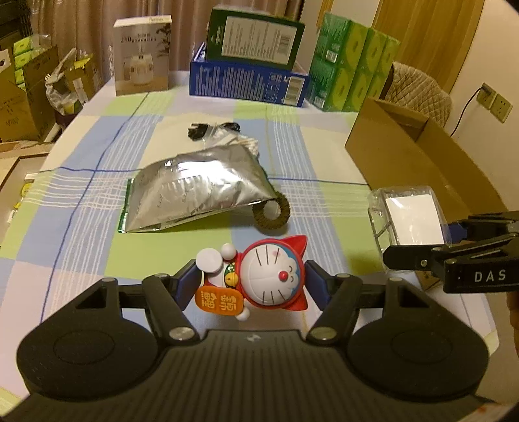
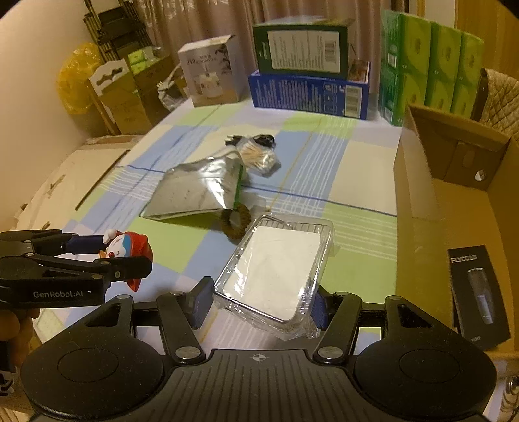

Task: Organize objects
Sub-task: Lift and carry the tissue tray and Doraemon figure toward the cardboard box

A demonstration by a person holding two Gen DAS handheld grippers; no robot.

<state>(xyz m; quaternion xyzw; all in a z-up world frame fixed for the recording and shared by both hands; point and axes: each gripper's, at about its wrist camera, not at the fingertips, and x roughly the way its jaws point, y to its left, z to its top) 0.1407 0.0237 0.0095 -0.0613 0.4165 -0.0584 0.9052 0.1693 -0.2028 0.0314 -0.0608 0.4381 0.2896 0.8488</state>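
Figurine (image 1: 259, 276), a red-and-white cat with an orange sign, is clamped sideways between the left claw's (image 1: 251, 282) pads above the checked desk (image 1: 97, 227). Right claw (image 2: 259, 305) grips a clear plastic-wrapped white box (image 2: 275, 276), beside the carton (image 2: 418, 227).

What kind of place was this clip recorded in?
Probably a home room used for storage: a table under a checked blue-and-green cloth, stacked green tissue packs at its far end, brown cardboard cartons piled beside beige curtains.
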